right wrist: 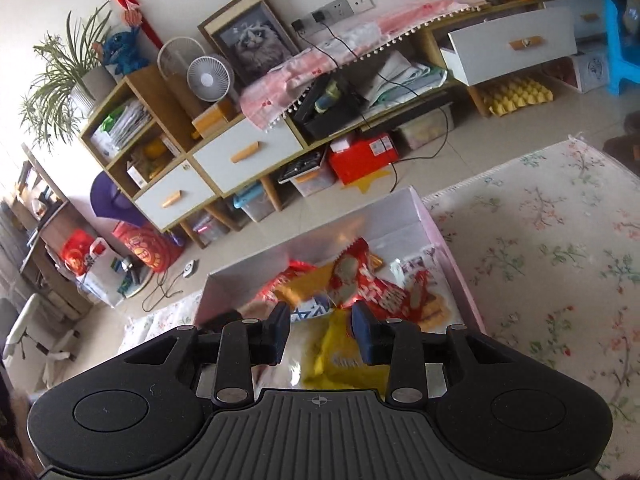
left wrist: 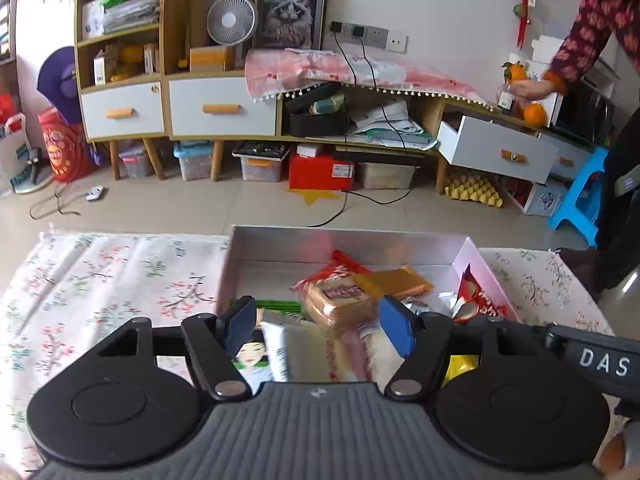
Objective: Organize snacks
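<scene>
1. A floral tablecloth [left wrist: 100, 276], white with pink blossoms and green sprigs, covers the table.
2. A shallow rectangular box [left wrist: 344, 240], silver inside and pale pink outside, sits on that cloth and holds the snacks.
3. A clear pack of brown biscuits with a red label [left wrist: 336, 296] lies near the middle of the box, an orange flat packet [left wrist: 404, 280] just behind it.
4. A red foil snack bag with white lettering [right wrist: 372, 284] lies toward the box's right wall, partly over other packets.
5. A yellow crinkled snack bag [right wrist: 340, 364] lies at the near end of the box, below the right gripper.
6. A blurred white and pale-pink packet [left wrist: 320, 352] sits between the left gripper's fingers, apparently free of both pads.
7. The left gripper [left wrist: 320, 326] hangs over the near end of the box, its blue pads spread.
8. The right gripper [right wrist: 321, 332] hovers above the yellow bag with a narrower gap, nothing pinched.
</scene>
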`<state>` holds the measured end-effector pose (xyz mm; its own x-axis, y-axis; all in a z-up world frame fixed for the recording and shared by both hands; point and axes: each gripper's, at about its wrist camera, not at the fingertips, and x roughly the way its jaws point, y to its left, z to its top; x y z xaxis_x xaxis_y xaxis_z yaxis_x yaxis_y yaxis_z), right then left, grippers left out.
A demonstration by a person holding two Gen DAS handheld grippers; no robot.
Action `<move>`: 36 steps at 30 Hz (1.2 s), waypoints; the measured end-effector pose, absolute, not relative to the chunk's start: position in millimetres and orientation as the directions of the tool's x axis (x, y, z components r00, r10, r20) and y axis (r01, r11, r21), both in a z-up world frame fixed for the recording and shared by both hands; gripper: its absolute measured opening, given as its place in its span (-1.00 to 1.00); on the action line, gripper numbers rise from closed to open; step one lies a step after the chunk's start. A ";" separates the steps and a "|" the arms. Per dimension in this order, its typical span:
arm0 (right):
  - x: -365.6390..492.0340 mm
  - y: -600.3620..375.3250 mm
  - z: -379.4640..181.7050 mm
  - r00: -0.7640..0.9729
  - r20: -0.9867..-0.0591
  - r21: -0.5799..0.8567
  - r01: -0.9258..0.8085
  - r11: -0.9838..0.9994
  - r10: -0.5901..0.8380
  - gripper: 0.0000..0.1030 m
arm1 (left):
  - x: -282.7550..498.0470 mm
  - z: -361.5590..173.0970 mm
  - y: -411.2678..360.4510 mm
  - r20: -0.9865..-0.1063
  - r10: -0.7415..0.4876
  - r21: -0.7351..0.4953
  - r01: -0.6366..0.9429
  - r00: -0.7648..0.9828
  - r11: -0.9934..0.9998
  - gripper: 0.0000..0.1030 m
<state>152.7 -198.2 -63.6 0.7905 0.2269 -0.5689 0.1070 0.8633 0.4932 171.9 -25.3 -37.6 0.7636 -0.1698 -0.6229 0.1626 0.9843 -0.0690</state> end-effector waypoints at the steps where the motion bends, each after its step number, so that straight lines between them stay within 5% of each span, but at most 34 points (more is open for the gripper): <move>1: 150.1 -199.5 -63.5 0.787 -0.573 0.489 0.106 0.866 0.227 -0.32 | 168.4 -35.4 -22.6 -0.623 -0.163 -0.065 0.156 0.765 0.986 0.26; 6: 128.0 -207.8 -52.1 0.785 -0.577 0.478 0.102 0.873 0.224 -0.28 | 149.8 -22.8 -8.2 -0.634 -0.097 -0.053 0.082 0.767 0.995 0.58; 8: 118.4 -208.8 -47.2 0.782 -0.579 0.469 0.090 0.879 0.229 0.16 | 144.8 -18.6 -8.3 -0.637 -0.032 -0.003 0.039 0.770 0.999 0.58; 15: 81.7 -201.0 -32.6 0.765 -0.610 0.354 0.031 0.935 0.206 0.45 | 102.6 -3.4 -6.3 -0.646 0.015 0.040 0.013 0.763 0.999 0.94; 22: 36.5 -194.6 -14.8 0.755 -0.633 0.220 -0.035 0.975 0.171 0.72 | 68.4 11.8 5.2 -0.676 0.007 0.029 0.016 0.737 0.999 0.99; 28: 6.1 -201.4 14.8 0.762 -0.623 0.257 -0.012 0.966 0.175 0.91 | 40.9 36.6 11.0 -0.656 -0.002 0.012 0.013 0.754 1.000 0.99; 36: -29.3 -198.2 56.6 0.793 -0.588 0.251 -0.009 0.968 0.160 0.91 | 7.4 65.0 12.3 -0.630 -0.012 -0.016 0.002 0.777 1.000 0.99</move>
